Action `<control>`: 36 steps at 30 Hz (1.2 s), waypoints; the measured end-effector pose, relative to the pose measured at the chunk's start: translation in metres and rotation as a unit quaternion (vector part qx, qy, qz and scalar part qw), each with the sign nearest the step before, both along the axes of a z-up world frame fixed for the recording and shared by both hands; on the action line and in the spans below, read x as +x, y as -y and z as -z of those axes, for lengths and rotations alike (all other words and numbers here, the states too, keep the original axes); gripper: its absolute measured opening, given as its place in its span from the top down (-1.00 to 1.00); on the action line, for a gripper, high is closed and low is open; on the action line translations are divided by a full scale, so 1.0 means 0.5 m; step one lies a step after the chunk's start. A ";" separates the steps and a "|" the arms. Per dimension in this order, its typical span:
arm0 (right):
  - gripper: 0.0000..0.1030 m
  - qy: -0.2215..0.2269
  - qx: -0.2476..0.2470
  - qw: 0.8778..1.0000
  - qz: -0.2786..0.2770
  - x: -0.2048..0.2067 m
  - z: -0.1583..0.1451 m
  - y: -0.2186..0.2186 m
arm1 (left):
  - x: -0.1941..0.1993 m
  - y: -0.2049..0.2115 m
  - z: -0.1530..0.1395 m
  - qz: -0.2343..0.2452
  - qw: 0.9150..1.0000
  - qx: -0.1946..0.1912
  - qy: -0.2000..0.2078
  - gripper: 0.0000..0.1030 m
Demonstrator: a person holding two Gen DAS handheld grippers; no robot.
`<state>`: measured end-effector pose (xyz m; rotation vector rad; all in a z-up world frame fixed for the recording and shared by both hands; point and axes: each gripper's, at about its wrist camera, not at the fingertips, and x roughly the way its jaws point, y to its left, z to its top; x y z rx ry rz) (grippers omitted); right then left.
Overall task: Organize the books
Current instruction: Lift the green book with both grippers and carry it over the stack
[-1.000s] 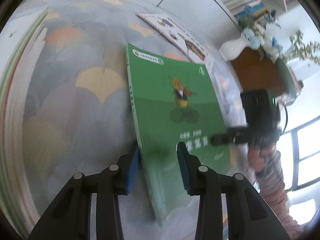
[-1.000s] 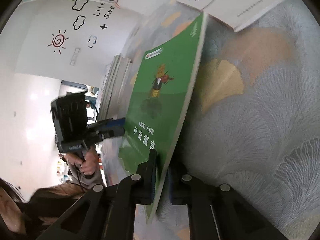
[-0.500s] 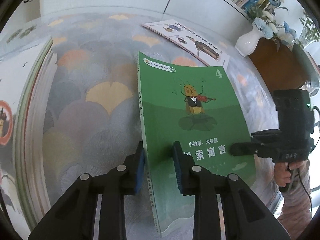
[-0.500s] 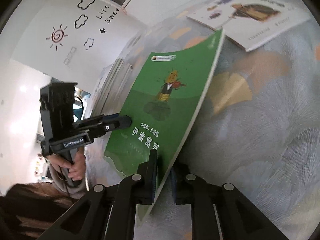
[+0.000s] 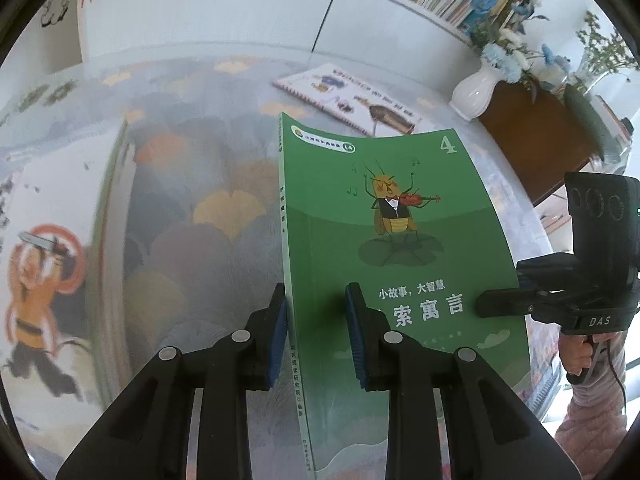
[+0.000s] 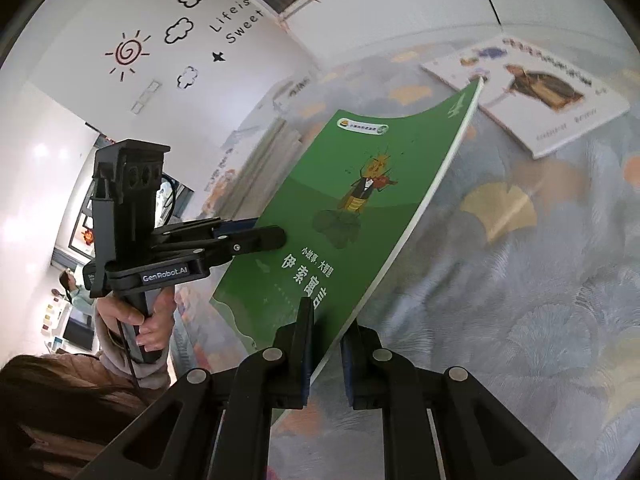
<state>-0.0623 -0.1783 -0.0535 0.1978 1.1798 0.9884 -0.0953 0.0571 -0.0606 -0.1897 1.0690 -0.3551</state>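
Green and thin, the paperback book (image 5: 400,248) hung clear of the fan-patterned tablecloth (image 5: 224,208), pinched from both sides. The left gripper (image 5: 316,332) had its blue pads closed narrow on the spine edge near the bottom, and the right gripper (image 6: 326,344) was clamped on the opposite page edge — a two-point hold that probably kept so floppy a cover from drooping. Even so, the far top corner curled slightly. Its tilt, front cover up and spine toward the left, looked chosen for carrying it over to the stack of books (image 5: 108,248) at the left of the table, just beside the left gripper. A white picture book (image 5: 348,100) lay flat farther back, well apart and not yet dealt with — likely next. A white vase (image 5: 476,92) of flowers stood beyond it, near the table's edge.
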 end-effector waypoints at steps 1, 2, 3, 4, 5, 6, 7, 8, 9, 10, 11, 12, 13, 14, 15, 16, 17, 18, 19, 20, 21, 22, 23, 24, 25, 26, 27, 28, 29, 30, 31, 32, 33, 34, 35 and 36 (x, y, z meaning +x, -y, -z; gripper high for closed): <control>0.77 0.004 0.001 1.000 -0.002 -0.002 -0.014 -0.005 | -0.002 -0.004 -0.008 0.000 1.000 0.000 0.003 0.54; 0.77 0.006 0.001 1.000 -0.003 -0.003 -0.018 -0.005 | -0.005 -0.010 -0.016 0.000 1.000 -0.001 0.008 0.53; 0.77 0.010 0.001 1.000 -0.003 -0.004 -0.026 -0.010 | -0.008 -0.018 -0.024 -0.001 1.000 -0.002 0.013 0.53; 0.77 0.009 -0.001 1.000 0.001 -0.002 -0.035 -0.018 | -0.010 -0.027 -0.032 -0.004 1.000 -0.002 0.017 0.52; 0.77 0.006 -0.001 1.000 0.005 -0.001 -0.044 -0.026 | -0.013 -0.037 -0.039 -0.008 1.000 0.000 0.020 0.50; 0.77 0.005 0.002 1.000 0.005 0.000 -0.051 -0.033 | -0.016 -0.047 -0.045 -0.012 1.000 0.002 0.024 0.49; 0.77 0.008 0.003 1.000 -0.001 0.001 -0.061 -0.046 | -0.019 -0.059 -0.051 -0.016 0.999 0.004 0.030 0.48; 0.77 0.014 -0.002 1.000 -0.007 0.001 -0.072 -0.063 | -0.022 -0.075 -0.059 -0.021 0.999 0.005 0.034 0.48; 0.77 0.019 -0.006 1.000 -0.015 0.003 -0.082 -0.086 | -0.023 -0.089 -0.066 -0.026 0.999 0.005 0.036 0.48; 0.77 0.021 -0.007 1.000 -0.018 0.004 -0.089 -0.101 | -0.026 -0.111 -0.075 -0.033 0.999 0.002 0.039 0.48; 0.77 0.021 -0.007 1.000 -0.022 0.005 -0.093 -0.116 | -0.029 -0.134 -0.084 -0.039 0.998 0.000 0.043 0.48; 0.77 0.022 -0.006 0.999 -0.028 0.007 -0.100 -0.135 | -0.032 -0.153 -0.091 -0.043 0.998 -0.001 0.047 0.48; 0.77 0.025 -0.002 0.999 -0.036 0.009 -0.108 -0.161 | -0.036 -0.177 -0.100 -0.049 0.997 0.000 0.051 0.48; 0.77 0.025 0.001 0.999 -0.039 0.010 -0.112 -0.175 | -0.037 -0.196 -0.106 -0.055 0.997 0.002 0.055 0.48; 0.76 0.028 0.004 0.999 -0.046 0.012 -0.115 -0.196 | -0.039 -0.217 -0.112 -0.062 0.996 0.006 0.059 0.48; 0.76 0.031 0.006 0.998 -0.053 0.015 -0.117 -0.222 | -0.040 -0.240 -0.117 -0.069 0.996 0.009 0.063 0.48; 0.76 0.031 0.009 0.998 -0.057 0.018 -0.119 -0.242 | -0.040 -0.264 -0.121 -0.076 0.995 0.013 0.067 0.48; 0.76 0.029 0.013 0.998 -0.062 0.023 -0.117 -0.264 | -0.040 -0.282 -0.122 -0.080 0.994 0.015 0.071 0.48; 0.76 0.028 0.018 0.997 -0.068 0.030 -0.114 -0.294 | -0.040 -0.306 -0.120 -0.084 0.994 0.015 0.074 0.48; 0.76 0.026 0.020 0.997 -0.071 0.033 -0.112 -0.308 | -0.041 -0.329 -0.116 -0.091 0.993 0.014 0.073 0.48; 0.76 0.021 0.023 0.997 -0.075 0.038 -0.106 -0.329 | -0.042 -0.345 -0.110 -0.097 0.993 0.012 0.068 0.48; 0.76 0.014 0.027 0.996 -0.079 0.044 -0.098 -0.347 | -0.043 -0.367 -0.102 -0.107 0.992 0.010 0.063 0.48; 0.76 0.009 0.027 0.996 -0.084 0.047 -0.090 -0.367 | -0.045 -0.383 -0.095 -0.115 0.991 0.010 0.061 0.48; 0.76 0.005 0.027 0.996 -0.089 0.049 -0.082 -0.386 | -0.046 -0.398 -0.087 -0.124 0.991 0.014 0.058 0.48; 0.76 0.001 0.025 0.995 -0.095 0.049 -0.072 -0.406 | -0.047 -0.407 -0.082 -0.130 0.990 0.017 0.054 0.48; 0.76 -0.002 0.023 0.995 -0.101 0.050 -0.062 -0.426 | -0.048 -0.419 -0.073 -0.138 0.989 0.019 0.050 0.48; 0.76 -0.005 0.021 0.994 -0.104 0.052 -0.058 -0.440 | -0.047 -0.427 -0.068 -0.144 0.988 0.018 0.047 0.48; 0.76 -0.010 0.018 0.994 -0.107 0.051 -0.048 -0.455 | -0.047 -0.439 -0.060 -0.150 0.988 0.017 0.042 0.48; 0.76 -0.014 0.016 0.994 -0.110 0.051 -0.041 -0.464 | -0.047 -0.450 -0.052 -0.155 0.987 0.015 0.038 0.48; 0.76 -0.019 0.016 0.993 -0.111 0.053 -0.032 -0.474 | -0.047 -0.459 -0.045 -0.157 0.987 0.014 0.035 0.48; 0.76 -0.026 0.016 0.993 -0.111 0.055 -0.021 -0.482 | -0.047 -0.467 -0.039 -0.160 0.987 0.013 0.031 0.48; 0.76 -0.030 0.015 0.993 -0.111 0.056 -0.013 -0.486 | -0.046 -0.472 -0.034 -0.162 0.986 0.011 0.030 0.48; 0.76 -0.034 0.013 0.993 -0.111 0.056 -0.008 -0.493 | -0.047 -0.474 -0.029 -0.160 0.987 0.011 0.029 0.48; 0.76 -0.039 0.011 0.993 -0.110 0.056 0.000 -0.495 | -0.047 -0.475 -0.026 -0.157 0.987 0.010 0.030 0.48; 0.76 -0.039 0.009 0.994 -0.105 0.055 0.002 -0.498 | -0.045 -0.478 -0.022 -0.155 0.987 0.007 0.030 0.48; 0.75 -0.039 0.008 0.995 -0.096 0.056 0.005 -0.497 | -0.045 -0.479 -0.019 -0.153 0.988 0.004 0.032 0.48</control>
